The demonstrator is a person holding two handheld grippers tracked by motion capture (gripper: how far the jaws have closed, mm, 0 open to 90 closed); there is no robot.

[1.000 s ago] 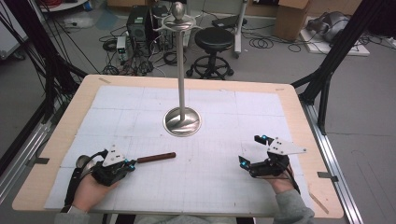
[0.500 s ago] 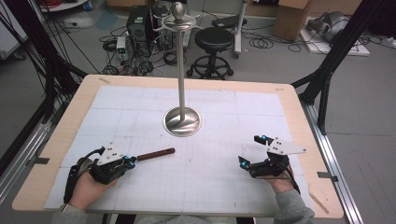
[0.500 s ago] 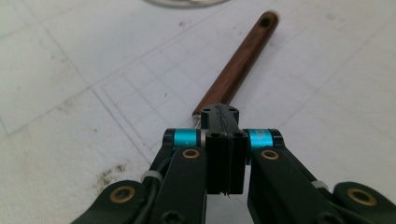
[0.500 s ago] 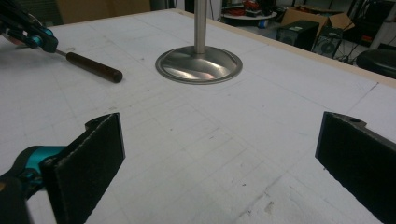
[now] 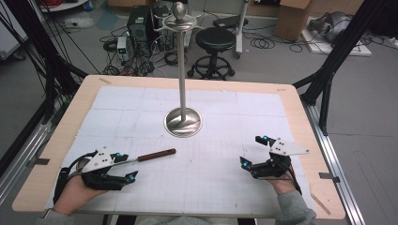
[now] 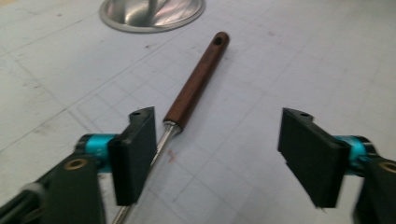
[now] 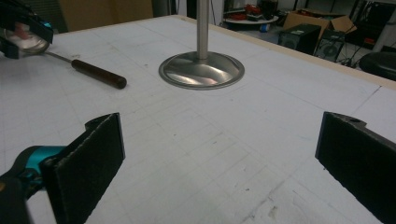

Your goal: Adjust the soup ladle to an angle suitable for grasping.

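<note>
Jaws of the left gripper stand spread, having just been opening — the thin metal shank of the ladle lies between them, close against the inner face of the left-hand jaw in the left gripper view, and no pad presses on it. The ladle's dark wooden handle runs on from that jaw toward the round base of the metal stand and ends short of it, with bare mat between the two. In the high view the left gripper sits at the near left part of the table, held in the person's left hand, and the ladle lies flat on the white gridded mat, its handle pointing toward the middle. In the right gripper view the ladle's shiny bowl shows at the far left, by the left gripper.

Jaws of the right gripper are spread wide too, with nothing between them but mat — it rests at the near right of the table, well apart from the ladle. The stand rises upright from the middle of the mat, beyond both grippers, with curved hooks at its top.
</note>
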